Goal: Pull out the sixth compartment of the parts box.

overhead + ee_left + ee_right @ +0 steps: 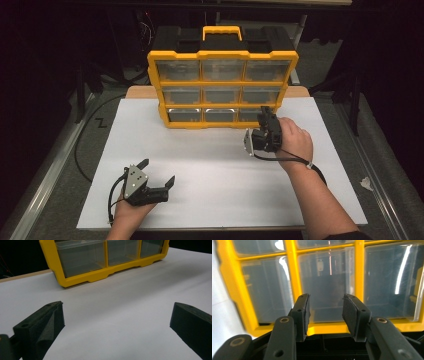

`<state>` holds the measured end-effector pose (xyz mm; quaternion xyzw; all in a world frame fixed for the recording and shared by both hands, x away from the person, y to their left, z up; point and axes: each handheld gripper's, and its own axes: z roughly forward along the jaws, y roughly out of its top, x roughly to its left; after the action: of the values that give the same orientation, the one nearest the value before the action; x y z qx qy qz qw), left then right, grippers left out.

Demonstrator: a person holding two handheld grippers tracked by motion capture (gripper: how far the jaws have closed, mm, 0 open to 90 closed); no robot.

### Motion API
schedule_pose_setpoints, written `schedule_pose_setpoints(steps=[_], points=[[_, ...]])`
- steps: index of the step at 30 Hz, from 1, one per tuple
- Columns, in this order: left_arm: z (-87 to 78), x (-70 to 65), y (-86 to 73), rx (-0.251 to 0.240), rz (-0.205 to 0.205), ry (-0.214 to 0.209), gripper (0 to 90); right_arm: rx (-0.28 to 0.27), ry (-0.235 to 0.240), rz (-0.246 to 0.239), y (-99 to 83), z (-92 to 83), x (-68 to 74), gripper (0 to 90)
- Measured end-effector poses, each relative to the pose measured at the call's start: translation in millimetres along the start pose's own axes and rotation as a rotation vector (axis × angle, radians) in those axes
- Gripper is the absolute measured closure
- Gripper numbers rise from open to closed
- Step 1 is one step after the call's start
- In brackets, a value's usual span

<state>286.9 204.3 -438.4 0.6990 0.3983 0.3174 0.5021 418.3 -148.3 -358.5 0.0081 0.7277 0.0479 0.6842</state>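
Now my right hand (296,142) is raised at the front of the yellow organizer (222,85), wrist turned so that the right gripper (265,117) points at the right end of its bottom row. My left hand (131,212) rests low at the near left of the white counter (215,165), with the left gripper (157,172) aimed across the sheet, well apart from the organizer. Counting: one organizer, standing upright at the far middle of the counter, with nine clear drawers in three rows of three and one yellow carry handle (222,33) on top; two grippers, one in each hand. In the right gripper view my jaws stand a narrow gap apart, just in front of a clear drawer (329,285), and nothing lies between them; I cannot tell whether they touch its front. In the left gripper view my jaws are spread wide over bare counter, holding nothing.
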Motion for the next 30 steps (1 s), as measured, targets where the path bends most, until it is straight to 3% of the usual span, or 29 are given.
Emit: schedule_pose_setpoints(steps=[12,19,23,25,30], points=[[-0.1,0.9,-0.6,0.000,-0.009,-0.001,0.2,0.032,-0.008,-0.041,2.1,31.7,-24.8,66.9],[0.0,2.4,-1.5,0.003,-0.016,-0.002,0.2,0.024,-0.022,-0.093,3.4,44.7,-29.4,69.6],[-0.9,3.6,-1.8,-0.003,-0.024,0.000,0.2,0.032,-0.024,-0.093,3.7,48.1,-27.7,71.3],[-1.3,3.9,-1.9,-0.004,-0.027,0.000,0.2,0.026,-0.028,-0.124,4.9,49.4,-27.2,71.6],[-1.5,4.0,-1.9,-0.005,-0.029,0.000,0.2,0.032,-0.038,-0.130,5.2,53.7,-26.0,72.8]])
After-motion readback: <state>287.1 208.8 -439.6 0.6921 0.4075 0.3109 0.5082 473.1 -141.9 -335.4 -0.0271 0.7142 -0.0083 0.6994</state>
